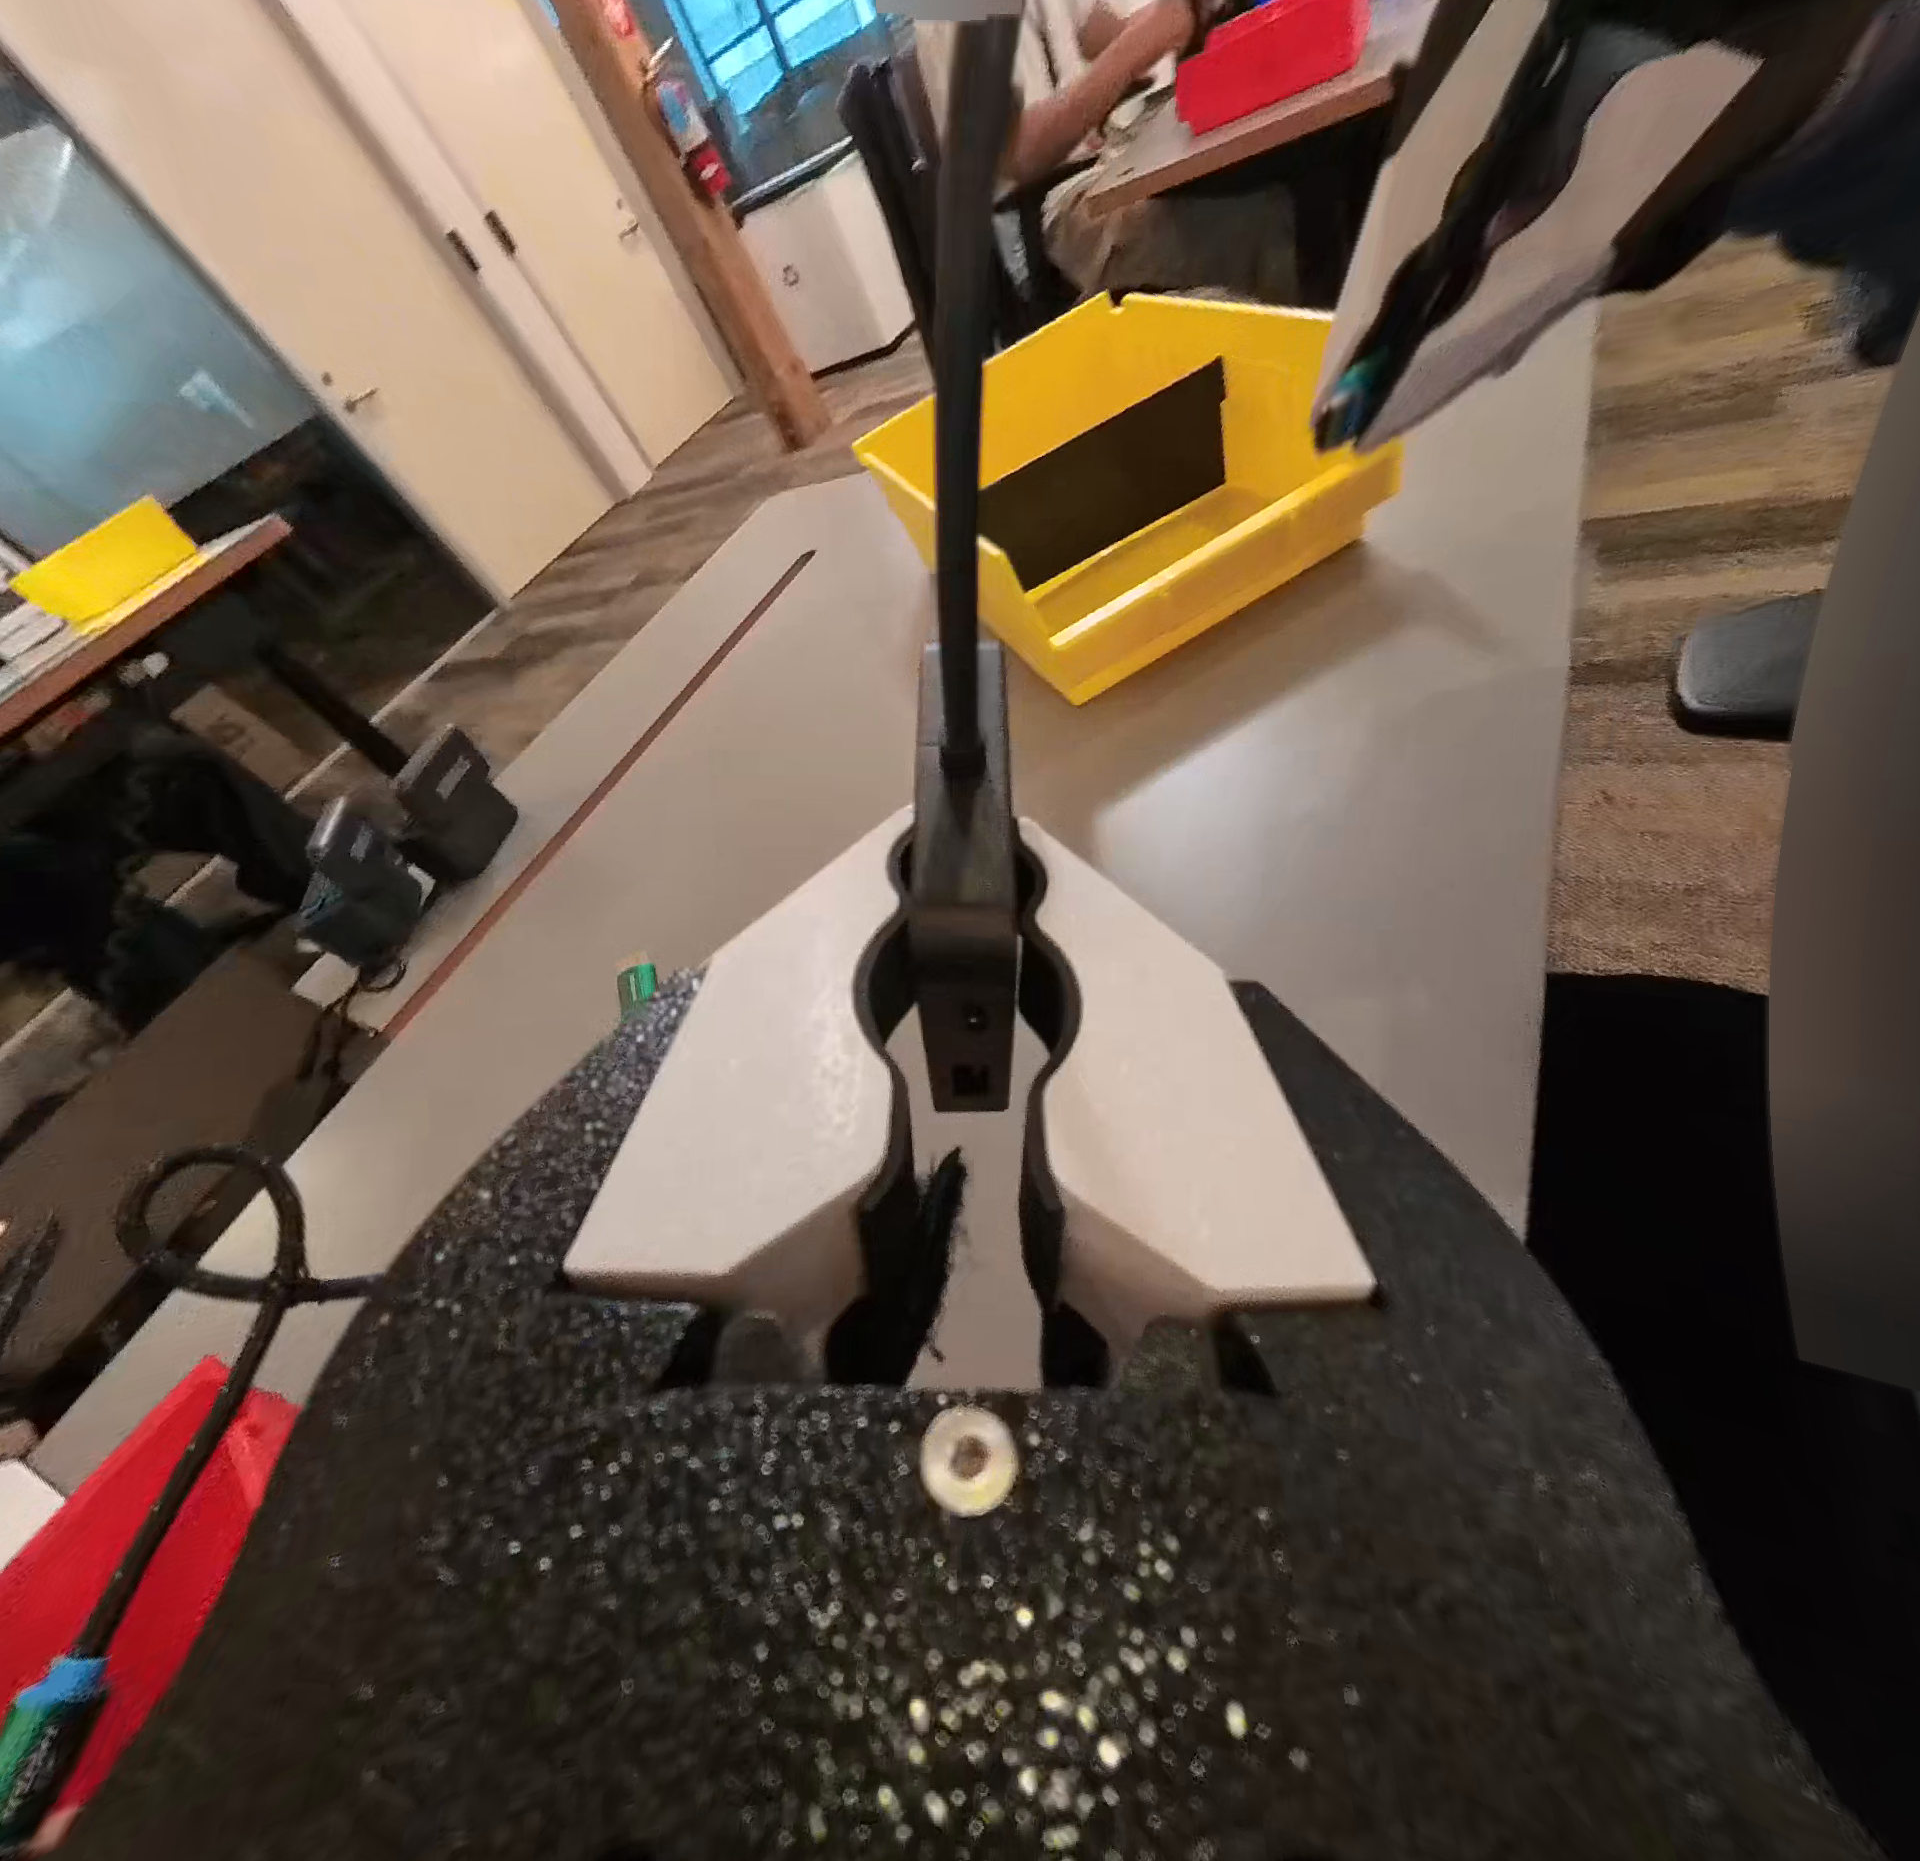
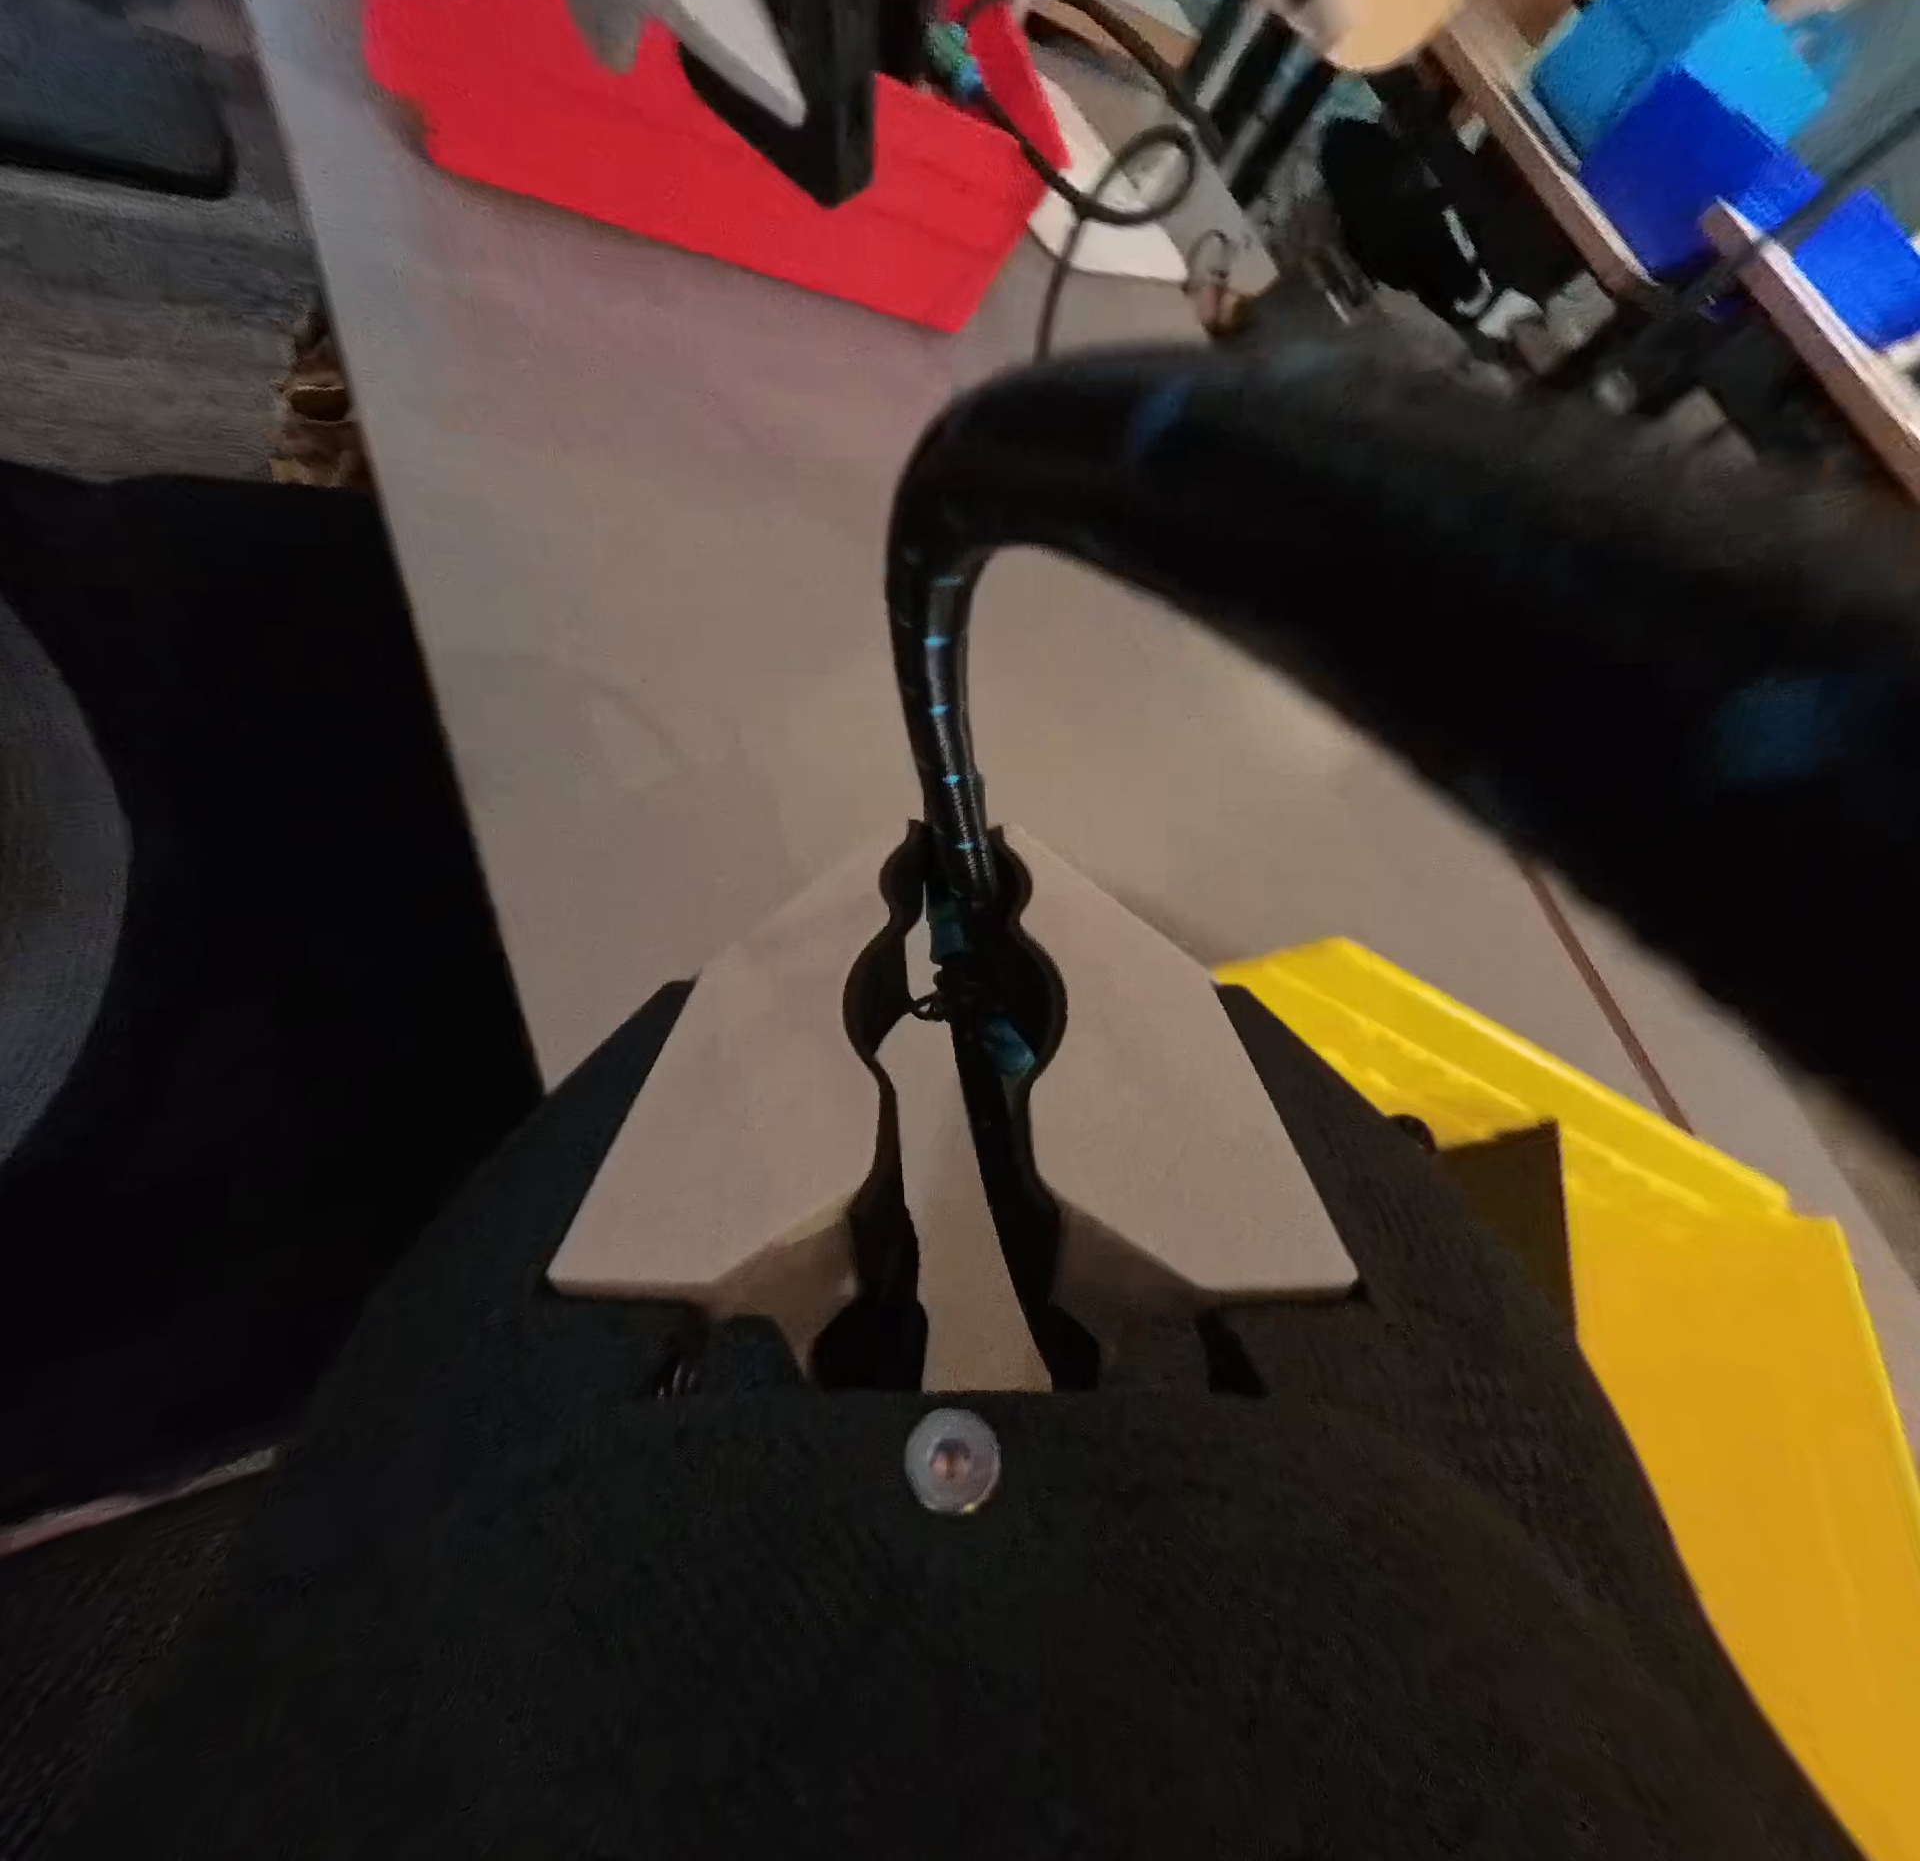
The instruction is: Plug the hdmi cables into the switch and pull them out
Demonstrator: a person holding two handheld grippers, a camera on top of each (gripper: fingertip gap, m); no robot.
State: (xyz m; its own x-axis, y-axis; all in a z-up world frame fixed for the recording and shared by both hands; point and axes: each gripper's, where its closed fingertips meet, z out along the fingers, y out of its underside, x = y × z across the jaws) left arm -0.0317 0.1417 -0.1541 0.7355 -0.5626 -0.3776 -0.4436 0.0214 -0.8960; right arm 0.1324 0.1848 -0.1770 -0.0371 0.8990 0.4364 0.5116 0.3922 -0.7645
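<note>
Left gripper (image 1: 961,866) is clamping the dark switch (image 1: 961,938) between its pale fingers (image 1: 790,1084), a black cable (image 1: 961,357) rising from the switch's far end. Right gripper (image 2: 956,866) is pinching a black, blue-flecked hdmi cable (image 2: 940,689) above the grey table (image 2: 644,523), beside a yellow bin (image 2: 1621,1250).

The HDMI switch (image 1: 963,918), a small dark box, stood on edge above the table, pinched between two pale fingers (image 1: 790,1063), its end ports facing the camera. A smooth black cable (image 1: 961,409) rose straight from its far end, plugged in. The second HDMI cable (image 2: 940,731), black braid flecked with blue, was gripped between other fingers (image 2: 1143,1084) and arched up and rightward, blurred near the lens.
</note>
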